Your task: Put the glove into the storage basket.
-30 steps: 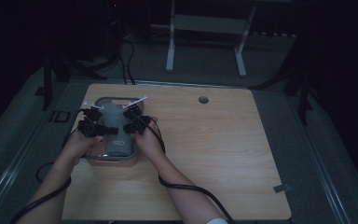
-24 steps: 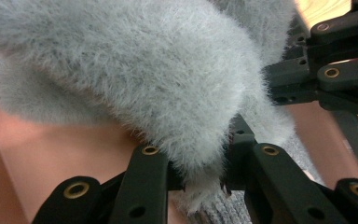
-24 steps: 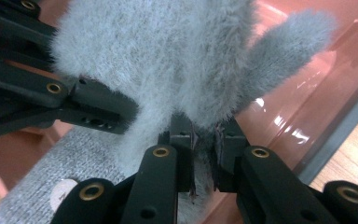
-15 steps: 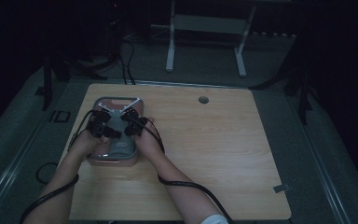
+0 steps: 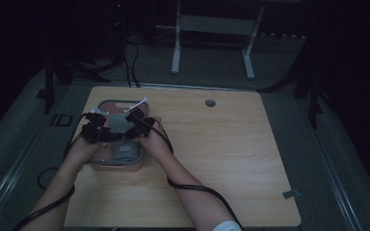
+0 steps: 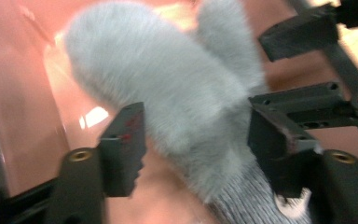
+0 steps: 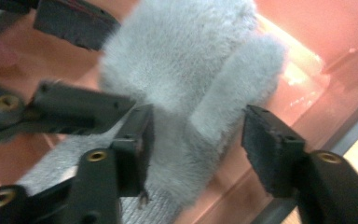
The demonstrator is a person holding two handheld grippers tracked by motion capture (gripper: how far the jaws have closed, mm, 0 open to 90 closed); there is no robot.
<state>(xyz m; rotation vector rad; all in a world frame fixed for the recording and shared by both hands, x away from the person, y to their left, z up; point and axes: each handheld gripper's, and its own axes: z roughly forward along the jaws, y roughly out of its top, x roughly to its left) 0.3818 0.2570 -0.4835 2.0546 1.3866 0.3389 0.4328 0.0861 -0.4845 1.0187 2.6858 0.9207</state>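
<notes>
On the left part of the wooden table point(image 5: 212, 159) sits a pink tray point(image 5: 107, 164) with a grey rim. Inside the tray lies a fluffy grey mitten point(image 5: 118, 122), with a knit cuff point(image 6: 254, 200) at its end.

The left gripper point(image 5: 96, 126) comes at the mitten from about 9 o'clock. In the left gripper view, its two black jaws stand apart, one on each side of the fluffy part. They look wide enough that they are not squeezing it yet. The mitten point(image 6: 168, 98) reaches up between them, with its thumb pointing toward 1 o'clock.

The right gripper point(image 5: 136, 122) comes in from about 3 o'clock. In the right gripper view, its jaws are apart too, and the mitten point(image 7: 191, 79) sits in the gap between them, close to the left jaw. The pink tray point(image 7: 317, 42) shines behind it.

So both grippers are down in the tray, right by the mitten, facing each other. I think the reaching part is done. What is left is to close the jaws on the mitten, and then lift it or move it. The mitten lies in the tray, so no picking up shows yet. The fur is soft, so the jaws may need to close a lot to hold it well.
</notes>
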